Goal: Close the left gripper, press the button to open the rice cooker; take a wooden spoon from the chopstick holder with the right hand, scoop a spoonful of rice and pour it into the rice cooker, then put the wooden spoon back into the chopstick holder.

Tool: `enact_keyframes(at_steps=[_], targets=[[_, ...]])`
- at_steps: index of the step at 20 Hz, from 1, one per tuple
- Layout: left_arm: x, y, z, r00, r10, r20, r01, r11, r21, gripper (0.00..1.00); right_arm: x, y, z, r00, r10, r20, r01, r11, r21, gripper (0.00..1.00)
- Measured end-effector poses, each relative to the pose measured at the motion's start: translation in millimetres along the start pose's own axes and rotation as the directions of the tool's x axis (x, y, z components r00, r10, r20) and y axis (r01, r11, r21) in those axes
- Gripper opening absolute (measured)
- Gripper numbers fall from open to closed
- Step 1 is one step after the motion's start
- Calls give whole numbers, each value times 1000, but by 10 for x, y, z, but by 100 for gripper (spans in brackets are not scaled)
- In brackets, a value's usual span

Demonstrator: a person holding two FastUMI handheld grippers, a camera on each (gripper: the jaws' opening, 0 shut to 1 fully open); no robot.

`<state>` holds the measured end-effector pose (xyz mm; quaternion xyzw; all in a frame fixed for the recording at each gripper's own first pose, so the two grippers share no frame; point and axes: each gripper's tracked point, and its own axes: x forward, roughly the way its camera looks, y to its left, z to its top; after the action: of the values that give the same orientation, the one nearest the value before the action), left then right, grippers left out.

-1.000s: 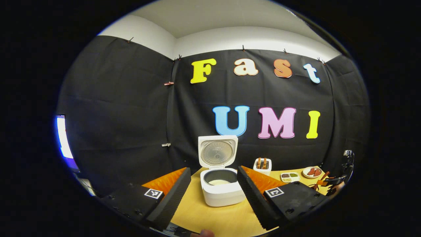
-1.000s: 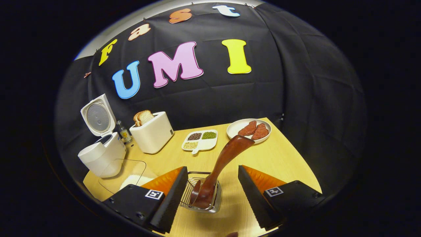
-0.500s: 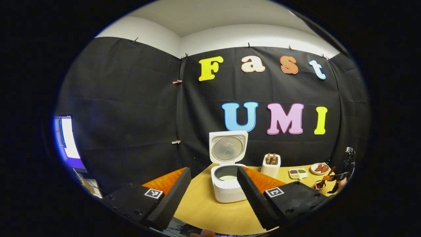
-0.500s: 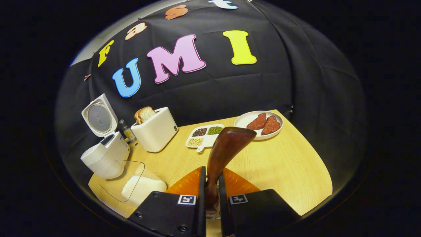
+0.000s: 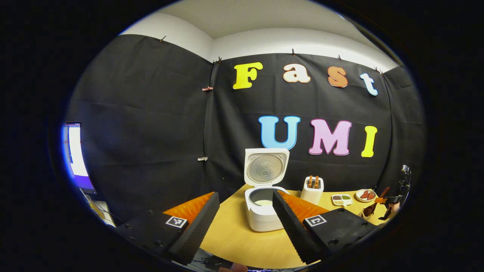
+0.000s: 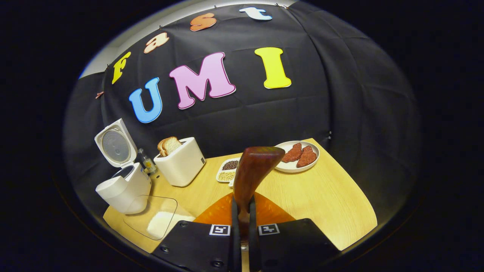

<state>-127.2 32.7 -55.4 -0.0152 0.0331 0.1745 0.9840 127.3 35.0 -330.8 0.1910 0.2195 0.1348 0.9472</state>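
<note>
The right gripper [image 6: 242, 226] pinches the wooden spoon [image 6: 251, 175] tight, probably to lift it; the left gripper [image 5: 242, 223] waits spread apart.

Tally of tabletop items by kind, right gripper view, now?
Appliances: 2, rice cooker, toaster
Food dishes: 2, meat plate, divided bean tray
Clear rice container: 1
Small bottle: 1
Wooden spoon, clamped in the right gripper: 1
Total: 7
</note>
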Motion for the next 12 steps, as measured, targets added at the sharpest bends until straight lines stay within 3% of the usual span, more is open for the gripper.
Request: enact_keyframes(at_steps=[6, 9, 12], targets=[[176, 47, -45, 999, -45, 4, 44, 999, 9, 97, -319, 498, 582, 991, 57, 119, -53, 998, -44, 12], [273, 86, -101, 998, -65, 5, 65, 998, 17, 98, -412, 999, 709, 980, 133, 145, -116, 986, -119, 12], [331, 128, -120, 996, -84, 2, 84, 996, 13, 97, -420, 1637, 633, 965, 231, 126, -196, 950, -242, 12]])
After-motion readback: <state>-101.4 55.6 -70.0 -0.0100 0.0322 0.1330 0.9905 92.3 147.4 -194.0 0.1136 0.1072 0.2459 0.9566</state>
